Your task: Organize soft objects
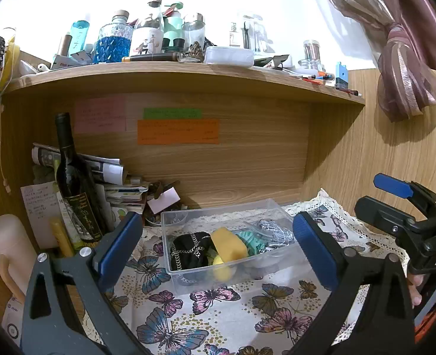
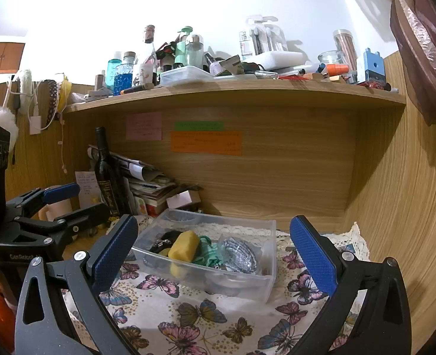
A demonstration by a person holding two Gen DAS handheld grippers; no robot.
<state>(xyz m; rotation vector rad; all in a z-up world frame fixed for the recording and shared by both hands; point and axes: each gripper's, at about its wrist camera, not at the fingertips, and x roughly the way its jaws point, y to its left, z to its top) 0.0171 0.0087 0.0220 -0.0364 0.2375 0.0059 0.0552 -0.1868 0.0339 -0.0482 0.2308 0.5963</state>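
On butterfly cloth (image 1: 206, 298), clear bin (image 1: 170, 236) w/ yellow sponge (image 1: 228, 244), poss. half-hidden teal cloth (image 2: 210, 251), left gripper (image 1: 215, 250) & right gripper (image 2: 213, 251) jaws spread, empty

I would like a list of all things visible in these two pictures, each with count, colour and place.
clear plastic bin: 1, transparent, on the cloth, centre
yellow sponge: 1, yellow, inside the bin, middle
black pouch: 1, black with silver chain, inside the bin, left end
teal fabric: 1, teal, inside the bin, right of the sponge
silver mesh item: 1, silver, inside the bin, right end
butterfly cloth: 1, white with coloured butterflies, covering the desk
wine bottle: 1, dark, upright at the left
paper notes: 3, pink, green, orange, on the back panel
shelf: 1, wooden, above, crowded with bottles
curtain: 1, mauve, upper right
left gripper: 1, black with blue pads, jaws open
right gripper: 1, same colours, jaws open
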